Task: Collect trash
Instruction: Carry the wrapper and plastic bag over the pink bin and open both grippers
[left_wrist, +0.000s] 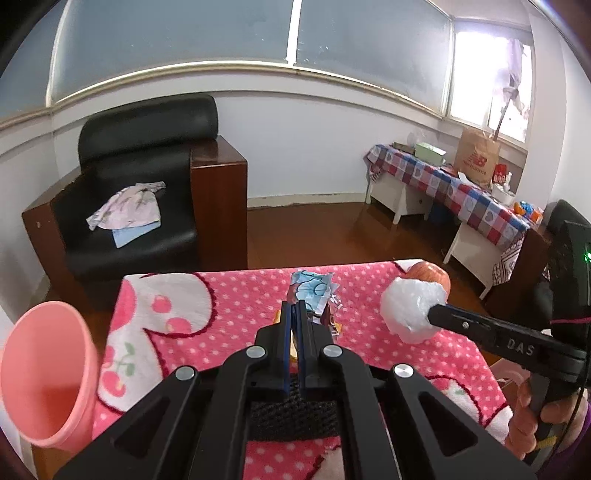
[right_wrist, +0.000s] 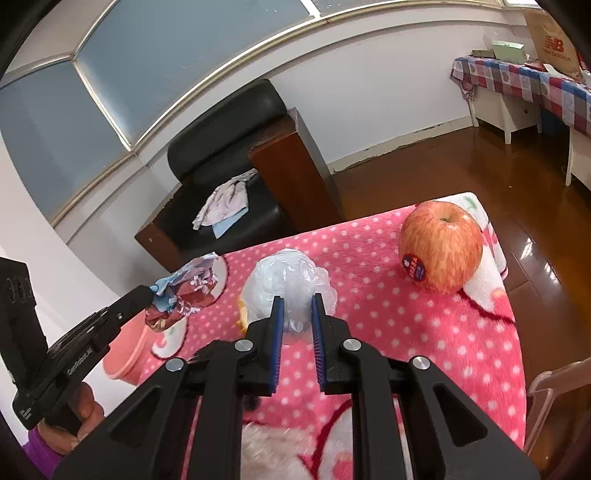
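My left gripper (left_wrist: 296, 307) is shut on a crumpled blue and red wrapper (left_wrist: 312, 293), held just above the pink dotted tablecloth (left_wrist: 229, 295). In the right wrist view the left gripper (right_wrist: 147, 295) holds the same wrapper (right_wrist: 188, 291) at the left. My right gripper (right_wrist: 297, 301) is shut on a scrunched white plastic bag (right_wrist: 288, 277), its blue pads (right_wrist: 277, 317) pressing both sides; the left wrist view shows this bag (left_wrist: 406, 306) at the right gripper (left_wrist: 432, 315). A pink bin (left_wrist: 48, 373) stands open at the table's left edge.
A red-yellow apple (right_wrist: 441, 245) with a sticker sits at the far right corner of the table. A small yellow-orange scrap (right_wrist: 242, 314) lies under the bag. Beyond are a black armchair (left_wrist: 140, 192) with clothes, wooden floor, and a checked side table (left_wrist: 454, 192).
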